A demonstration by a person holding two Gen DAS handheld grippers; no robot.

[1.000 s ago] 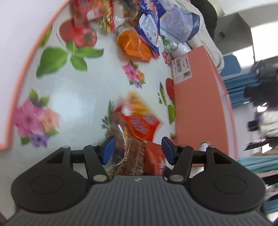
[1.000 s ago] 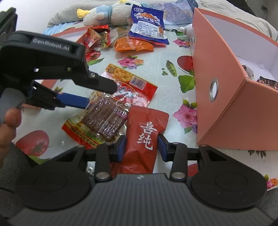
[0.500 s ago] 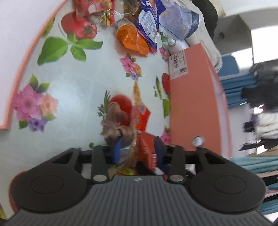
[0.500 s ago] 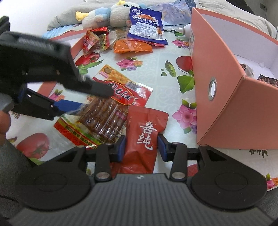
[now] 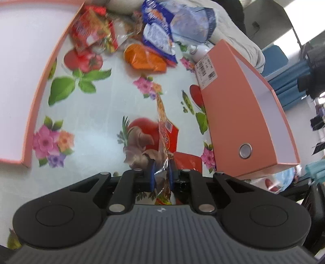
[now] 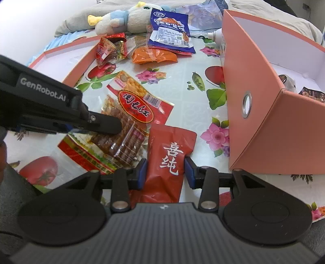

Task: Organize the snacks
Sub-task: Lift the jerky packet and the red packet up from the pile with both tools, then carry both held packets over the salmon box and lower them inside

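The left gripper [image 5: 161, 176] is closing its jaws on the clear edge of the red peanut packet [image 6: 140, 105], which hangs edge-on between the blue pads, lifted off the floral tablecloth [image 5: 97, 126]. The right gripper [image 6: 164, 172] grasps the dark red pouch [image 6: 169, 154] at six o'clock, pads pressed to both its sides. Open cloth lies from nine to twelve o'clock of the left gripper, bounded by the shallow pink tray [image 5: 38, 87]. The tall pink box [image 6: 262, 113] stands at three o'clock, open-topped, with packets inside. At twelve o'clock lie an orange packet [image 6: 154, 55], a blue packet [image 6: 170, 30] and a plush toy [image 6: 126, 17].
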